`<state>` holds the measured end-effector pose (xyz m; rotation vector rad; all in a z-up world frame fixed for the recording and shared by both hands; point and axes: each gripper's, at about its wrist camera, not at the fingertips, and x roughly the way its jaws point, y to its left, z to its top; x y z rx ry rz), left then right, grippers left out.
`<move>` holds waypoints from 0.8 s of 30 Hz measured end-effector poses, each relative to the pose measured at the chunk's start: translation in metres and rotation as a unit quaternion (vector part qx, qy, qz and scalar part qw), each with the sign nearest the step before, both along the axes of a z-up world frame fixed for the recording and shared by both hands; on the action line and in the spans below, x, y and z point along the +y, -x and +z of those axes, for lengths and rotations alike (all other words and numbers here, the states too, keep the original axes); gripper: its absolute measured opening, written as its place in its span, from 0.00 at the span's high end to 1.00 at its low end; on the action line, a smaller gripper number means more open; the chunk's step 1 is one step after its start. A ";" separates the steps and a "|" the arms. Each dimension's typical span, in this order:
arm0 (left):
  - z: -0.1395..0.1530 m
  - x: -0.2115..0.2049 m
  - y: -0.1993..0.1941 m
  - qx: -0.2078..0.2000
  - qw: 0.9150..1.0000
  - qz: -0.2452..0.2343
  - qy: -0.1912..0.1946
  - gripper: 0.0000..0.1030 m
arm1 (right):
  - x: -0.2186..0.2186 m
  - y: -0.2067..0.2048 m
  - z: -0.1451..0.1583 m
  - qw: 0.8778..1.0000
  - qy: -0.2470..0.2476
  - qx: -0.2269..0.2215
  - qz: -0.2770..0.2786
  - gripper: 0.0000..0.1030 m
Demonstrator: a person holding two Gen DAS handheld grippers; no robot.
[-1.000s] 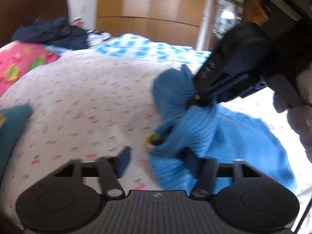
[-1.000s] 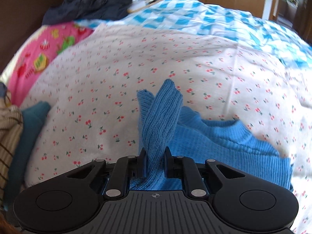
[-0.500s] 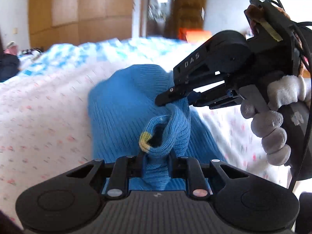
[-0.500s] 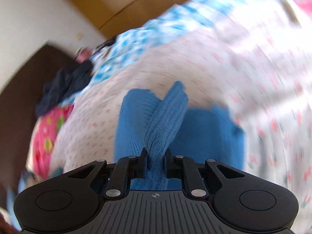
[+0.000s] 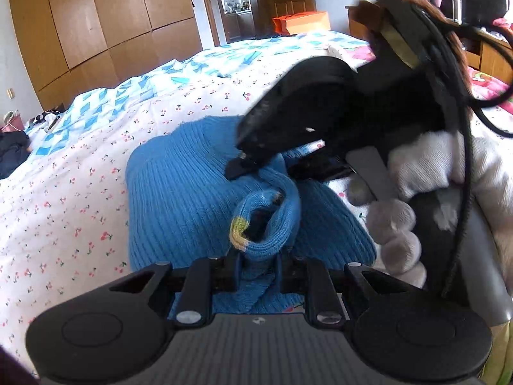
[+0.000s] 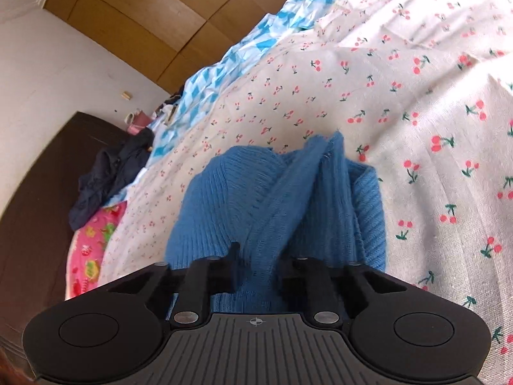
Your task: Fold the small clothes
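Knitwear occupied the centre of both wrist views: a blue ribbed sweater (image 5: 179, 199) lay on a cherry-print sheet (image 5: 64, 192), directly ahead of the left gripper (image 5: 256, 268). The left gripper's jaws stood narrow, clamped on a rolled cuff (image 5: 266, 224) of the sweater, whose opening faced the camera and carried a small yellow patch (image 5: 239, 232) on its rim, just ahead and slightly left of the fingertips. Ahead and to the right of the left gripper, the right gripper (image 5: 243, 166) appeared as a dark body reaching down, its tip touching the knit just beyond the cuff. A hand in a white glove (image 5: 416, 173) gripped its handle further right. In the right wrist view, the right gripper (image 6: 256, 266) had its jaws partly closed around a bunched fold of the sweater (image 6: 272, 211), the fabric filling the gap between the fingers and rising ahead of them to a peaked edge. A blue-and-white patterned quilt (image 6: 243, 54) lay beyond the sheet, well ahead of the right gripper. Far to its left, dark clothing (image 6: 105, 176) was heaped beside a brown headboard (image 6: 41, 176), with a pink printed cloth (image 6: 93, 250) nearer on the same side. Wooden wardrobe doors (image 5: 96, 25) stood well beyond the left gripper.
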<state>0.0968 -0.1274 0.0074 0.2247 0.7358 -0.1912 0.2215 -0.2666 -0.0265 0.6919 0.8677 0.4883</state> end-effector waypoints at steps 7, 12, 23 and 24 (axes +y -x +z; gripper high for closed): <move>0.005 -0.029 0.001 -0.012 0.999 -0.033 -0.008 0.76 | -0.034 -0.008 -0.002 0.999 -0.036 -0.003 -0.008 0.84; -0.009 -0.042 0.008 0.006 0.998 -0.054 -0.035 0.76 | -0.038 -0.010 -0.016 0.999 -0.047 0.019 0.000 0.84; 0.001 -0.040 0.026 0.008 0.996 -0.089 -0.030 0.74 | -0.049 -0.004 -0.014 0.998 -0.059 0.022 -0.017 0.77; 0.002 -0.038 0.028 0.011 0.995 -0.093 -0.027 0.74 | -0.051 -0.002 -0.012 0.998 -0.055 0.019 -0.021 0.76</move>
